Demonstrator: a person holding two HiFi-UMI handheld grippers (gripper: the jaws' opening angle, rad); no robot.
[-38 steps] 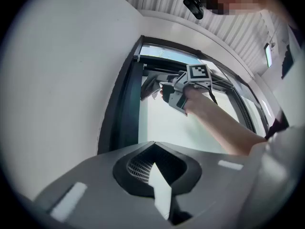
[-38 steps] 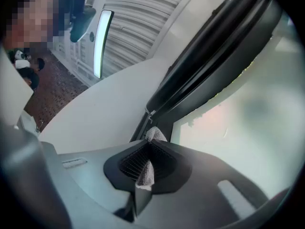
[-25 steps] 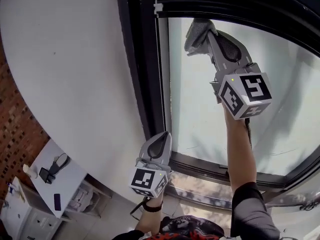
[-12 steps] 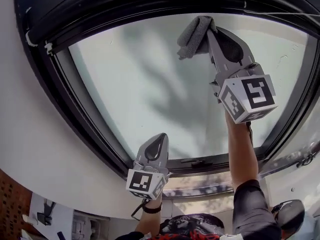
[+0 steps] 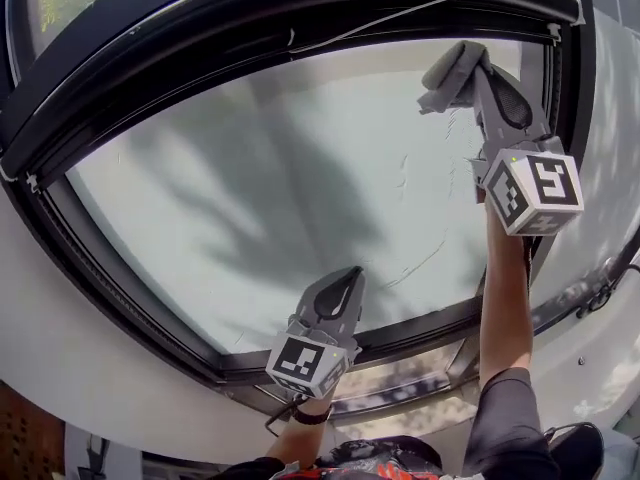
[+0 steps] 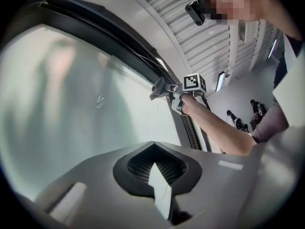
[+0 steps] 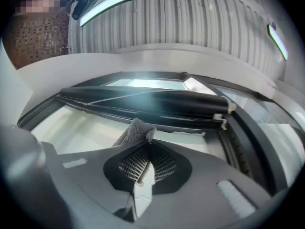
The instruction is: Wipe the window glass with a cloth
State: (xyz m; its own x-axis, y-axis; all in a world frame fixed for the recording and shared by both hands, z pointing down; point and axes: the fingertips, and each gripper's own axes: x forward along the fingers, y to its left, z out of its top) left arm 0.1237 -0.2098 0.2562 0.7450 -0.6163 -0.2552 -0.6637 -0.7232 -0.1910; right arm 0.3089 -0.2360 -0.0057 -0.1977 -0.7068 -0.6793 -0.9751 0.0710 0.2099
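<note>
**Window glass, cloth near the frame**

Frosted window glass [image 5: 260, 198], black frame [image 5: 120, 78]. My right claw [image 5: 463, 66] is clamped shut on the grey cloth [image 5: 443, 76], which bunches at its tip against the pane, with the frame just beyond. My left claw [image 5: 348, 276] has its jaws together and holds nothing, well below the right.

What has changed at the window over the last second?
The right hand-held gripper, shut on the cloth, swept along the top of the window glass from its left side to its upper right corner. The left hand-held gripper stayed low near the bottom edge, shut and empty.
</note>
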